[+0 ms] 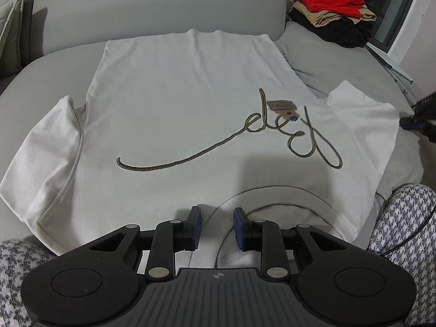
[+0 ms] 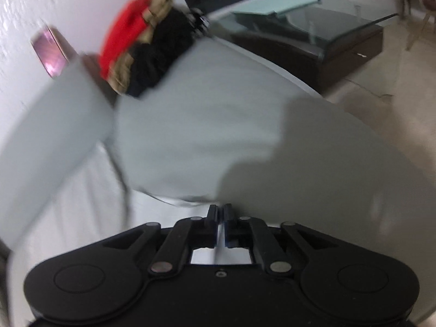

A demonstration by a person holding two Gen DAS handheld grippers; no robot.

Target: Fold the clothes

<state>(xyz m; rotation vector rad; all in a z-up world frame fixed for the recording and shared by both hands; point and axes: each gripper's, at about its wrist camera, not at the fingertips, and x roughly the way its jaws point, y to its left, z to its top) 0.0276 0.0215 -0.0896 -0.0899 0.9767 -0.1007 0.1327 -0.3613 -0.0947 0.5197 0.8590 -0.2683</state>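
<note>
A: Start at the claws. The left gripper [image 1: 217, 224] sits at the bottom centre of its frame, jaws parted, with the ribbed collar [image 1: 207, 248] running up between the pads. Whether the pads actually press on it, I cannot tell.

B: And the right gripper [image 2: 220, 218]?

A: Clenched tight, low in its own blurred frame. A pale fabric edge [image 2: 179, 200] lies just beyond the tips, but I cannot make out any cloth pinched between the jaws.

B: So what could go wrong?

A: If the right one has closed on nothing, any lift would raise only the collar side, and the shirt would drag skewed and wrinkle. A loose hold on the collar could slip too.

B: How does the garment look?

A: The white T-shirt [image 1: 177, 100] is spread flat across the grey sofa cushion [image 1: 340, 62], filling the middle of the left view, hem toward the top, collar at the bottom. A brown script design [image 1: 190, 158] crosses it, with a hang tag [image 1: 282, 106] lying right of centre. The sleeve at the frame's left [image 1: 46, 150] is partly curled. A stack of folded clothes [image 1: 332, 13] sits upper right.
</note>
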